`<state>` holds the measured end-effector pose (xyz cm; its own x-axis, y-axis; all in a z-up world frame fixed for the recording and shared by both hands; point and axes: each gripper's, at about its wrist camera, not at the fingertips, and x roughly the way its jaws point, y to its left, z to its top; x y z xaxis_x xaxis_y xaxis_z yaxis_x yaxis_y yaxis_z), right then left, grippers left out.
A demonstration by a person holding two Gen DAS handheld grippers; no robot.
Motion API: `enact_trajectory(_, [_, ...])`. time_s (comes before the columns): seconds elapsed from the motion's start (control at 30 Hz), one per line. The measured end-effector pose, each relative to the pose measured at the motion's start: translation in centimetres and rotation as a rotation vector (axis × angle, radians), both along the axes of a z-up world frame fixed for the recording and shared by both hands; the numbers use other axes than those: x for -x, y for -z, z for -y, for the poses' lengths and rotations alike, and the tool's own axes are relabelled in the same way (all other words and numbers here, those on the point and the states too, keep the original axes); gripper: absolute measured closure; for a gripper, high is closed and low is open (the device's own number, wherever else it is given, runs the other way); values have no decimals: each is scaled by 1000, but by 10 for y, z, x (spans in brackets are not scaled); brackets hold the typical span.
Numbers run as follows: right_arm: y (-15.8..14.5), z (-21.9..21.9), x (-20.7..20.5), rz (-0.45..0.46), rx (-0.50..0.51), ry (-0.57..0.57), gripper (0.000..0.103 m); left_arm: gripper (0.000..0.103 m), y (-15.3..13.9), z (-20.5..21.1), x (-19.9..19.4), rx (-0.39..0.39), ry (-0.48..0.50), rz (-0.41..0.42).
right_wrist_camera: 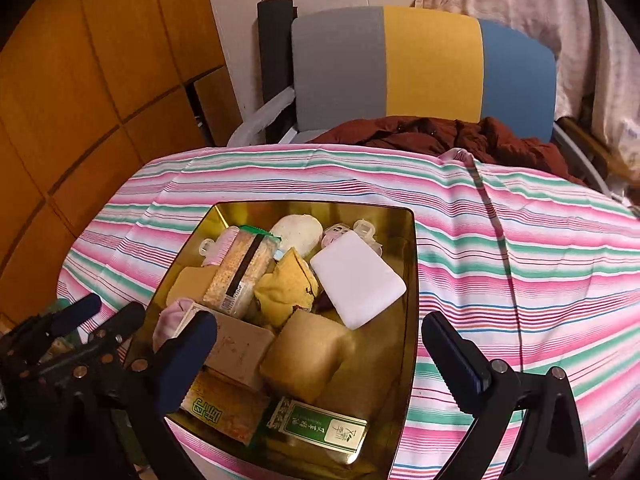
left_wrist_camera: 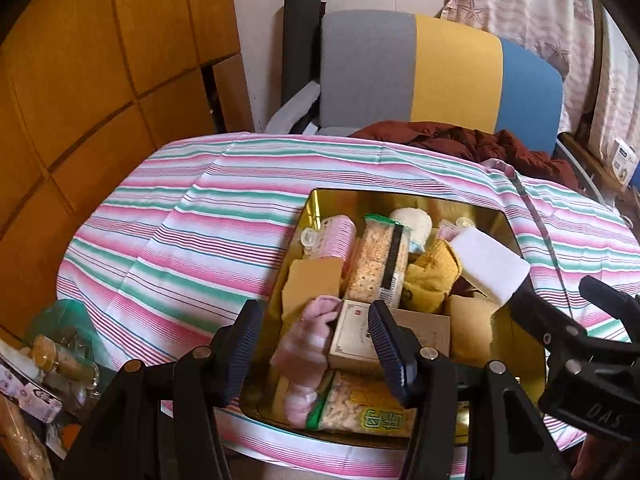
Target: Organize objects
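Note:
A gold tin box [left_wrist_camera: 316, 204] [right_wrist_camera: 412, 280] sits on the striped tablecloth, packed with items: a white foam block [left_wrist_camera: 488, 268] [right_wrist_camera: 356, 282], a yellow cloth [left_wrist_camera: 432, 276] [right_wrist_camera: 286, 286], a cracker pack [left_wrist_camera: 380, 260] [right_wrist_camera: 240, 272], a pink sock [left_wrist_camera: 304, 344], small cartons and a green tea packet [right_wrist_camera: 320, 426]. My left gripper [left_wrist_camera: 316, 352] is open and empty above the box's near left side. My right gripper [right_wrist_camera: 320, 364] is open and empty above the box's near edge; it also shows at the right of the left wrist view [left_wrist_camera: 560, 308].
The striped tablecloth [left_wrist_camera: 192, 232] [right_wrist_camera: 540, 248] covers a round table. A grey, yellow and blue chair [left_wrist_camera: 440, 72] [right_wrist_camera: 420, 64] with a dark red jacket [left_wrist_camera: 460, 140] stands behind. Wooden panels are at left. Bottles and clutter [left_wrist_camera: 60, 364] lie below the table's left edge.

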<state>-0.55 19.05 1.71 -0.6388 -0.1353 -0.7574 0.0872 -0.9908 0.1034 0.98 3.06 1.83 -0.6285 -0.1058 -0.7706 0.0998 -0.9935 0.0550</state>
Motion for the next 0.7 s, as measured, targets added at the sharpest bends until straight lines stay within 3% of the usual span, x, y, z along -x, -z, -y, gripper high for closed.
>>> enact_trajectory(0.2, [5, -2, 2, 3, -62, 52, 0, 47, -5, -4, 0, 43, 7, -18])
enact_trajectory(0.7, [7, -4, 5, 1, -71, 65, 0, 47, -4, -2, 1, 17, 18, 1])
